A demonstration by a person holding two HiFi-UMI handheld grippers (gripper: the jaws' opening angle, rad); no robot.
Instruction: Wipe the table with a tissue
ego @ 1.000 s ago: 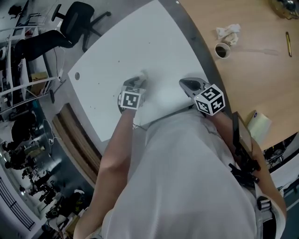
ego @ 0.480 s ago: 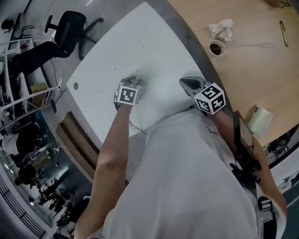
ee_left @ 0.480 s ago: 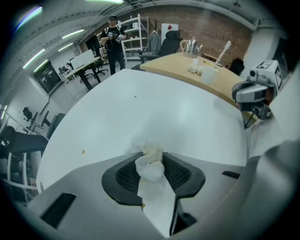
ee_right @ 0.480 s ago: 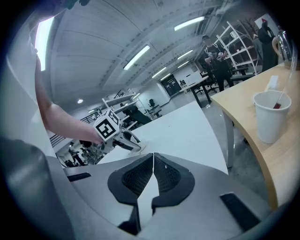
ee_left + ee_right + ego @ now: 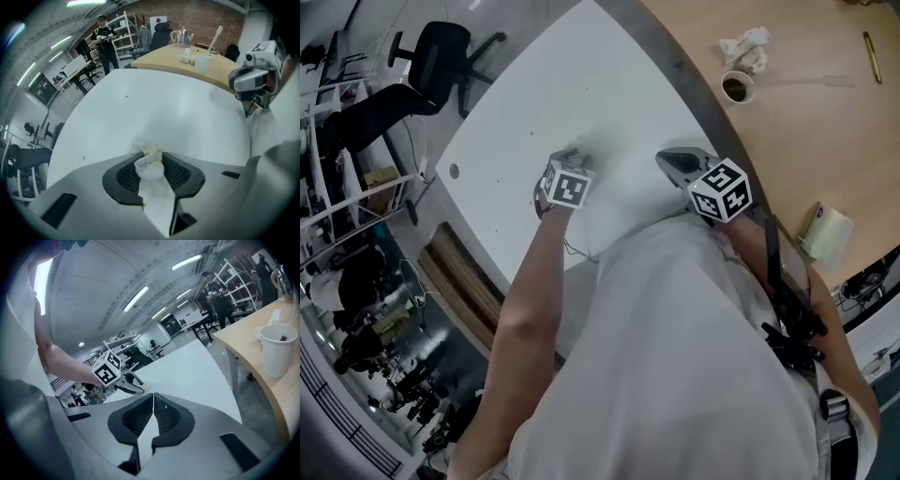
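**Mia:** Where is the tissue?

**Tom:** The left gripper point(image 5: 152, 159) has it. Its two jaws pinch the tissue point(image 5: 151, 169) in the middle. A scrunched bit sticks out past the tips.

**Mia:** Is it on the table?

**Tom:** The left gripper points down at the white table point(image 5: 581, 84). The scrunched bit sits right at the table top, near the side by the person.

**Mia:** And the other one?

**Tom:** The right gripper point(image 5: 153, 416) has its jaws pressed together, with nothing in them. It is over the same side of the white table, a little way from the left one.

**Mia:** Is the table dirty?

**Tom:** It has a few little specks point(image 5: 126, 96) on it.

**Mia:** What is next to it?

**Tom:** A wooden table point(image 5: 806, 131). A paper cup point(image 5: 737, 88) stands on it, with some scrunched paper point(image 5: 745, 49) just beside the cup.
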